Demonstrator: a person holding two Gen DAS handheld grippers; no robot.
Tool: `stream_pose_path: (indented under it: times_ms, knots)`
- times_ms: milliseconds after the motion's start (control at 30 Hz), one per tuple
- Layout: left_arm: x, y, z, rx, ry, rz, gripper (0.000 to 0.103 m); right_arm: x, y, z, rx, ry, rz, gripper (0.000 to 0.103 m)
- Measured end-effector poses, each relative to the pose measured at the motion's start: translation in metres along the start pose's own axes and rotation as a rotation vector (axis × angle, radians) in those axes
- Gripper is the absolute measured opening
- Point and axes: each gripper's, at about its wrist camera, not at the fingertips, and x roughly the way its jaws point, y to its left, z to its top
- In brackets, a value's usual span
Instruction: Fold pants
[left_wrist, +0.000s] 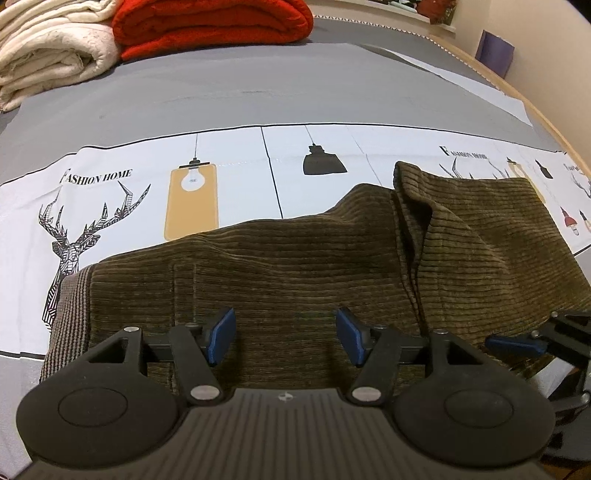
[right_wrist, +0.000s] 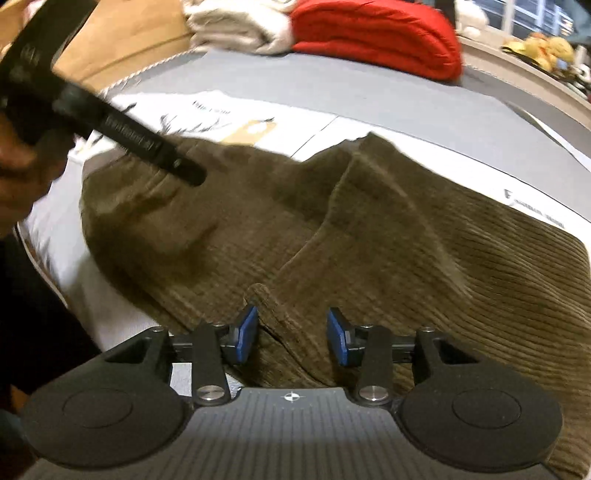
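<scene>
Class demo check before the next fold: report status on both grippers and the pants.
Left gripper open above the cloth. Right gripper open, a fold ridge between its pads. Pants partly folded on the printed sheet. Nothing in the way.

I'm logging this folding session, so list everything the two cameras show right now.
pants: one, olive-brown corduroy, spread partly folded on the printed cloth
printed cloth: one, white with deer and lamp pictures, across the grey bed cover
bed cover: one, grey, under everything
red blanket: one, red, folded at the far end
cream blanket: one, cream, folded beside the red one
left gripper: black with blue pads, jaws open over the pants
right gripper: same, jaws open, a pants fold between them
hand: one, holding the left gripper
</scene>
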Motion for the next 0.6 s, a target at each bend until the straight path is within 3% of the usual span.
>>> stream_pose_path:
  times_ms: [100,133,167,333,433,533,600]
  knots:
    - [0.002,-0.001,0.001,0.0,0.003,0.003,0.066,0.003,0.006,0.002,-0.038,-0.004,-0.009,0.045]
    - [0.002,-0.001,0.002,-0.001,0.003,0.002,0.066,0.0,0.007,0.003,-0.039,-0.017,0.004,0.02]
    - [0.002,-0.002,0.002,-0.003,0.002,0.001,0.066,-0.004,0.007,0.005,-0.036,-0.03,0.027,0.011]
    - [0.003,-0.007,0.004,0.007,0.0,-0.009,0.066,-0.044,0.018,0.001,-0.148,-0.103,0.087,0.01]
    - [0.005,-0.014,0.006,0.018,0.003,-0.02,0.066,-0.036,0.018,-0.018,-0.201,-0.007,0.102,0.01]
    - [0.006,-0.022,0.009,0.025,0.005,-0.032,0.066,-0.036,0.017,-0.024,-0.192,0.01,0.108,0.013]
    - [0.007,-0.03,0.01,0.032,0.003,-0.05,0.066,-0.049,0.006,-0.018,-0.101,-0.029,0.149,0.014]
